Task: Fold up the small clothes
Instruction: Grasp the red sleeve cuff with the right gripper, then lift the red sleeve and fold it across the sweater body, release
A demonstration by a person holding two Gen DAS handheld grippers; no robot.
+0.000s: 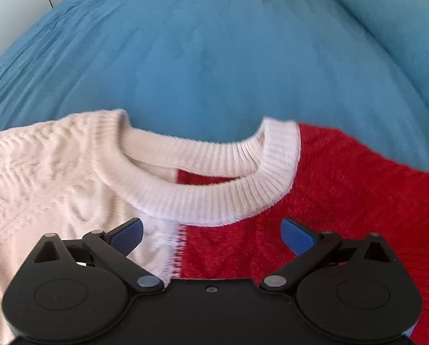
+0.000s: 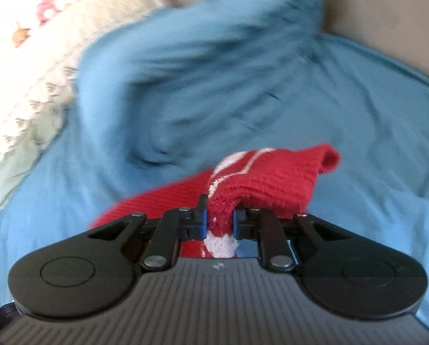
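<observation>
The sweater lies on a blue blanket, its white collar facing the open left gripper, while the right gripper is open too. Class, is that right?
Not quite: the right gripper is shut on the sweater's red knit, per the right wrist view. The rest stands: blue blanket, white collar, left gripper open.

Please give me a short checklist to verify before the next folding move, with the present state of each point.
1. Right gripper shut on red knit cloth: ok.
2. Left gripper free, jaws open above the half cream, half red knitted sweater: ok.
3. White ribbed collar lies flat, unfolded: ok.
4. Blue plush bed cover bare beyond the collar: ok.
5. Which part of the sweater the right gripper holds: cannot tell.
</observation>
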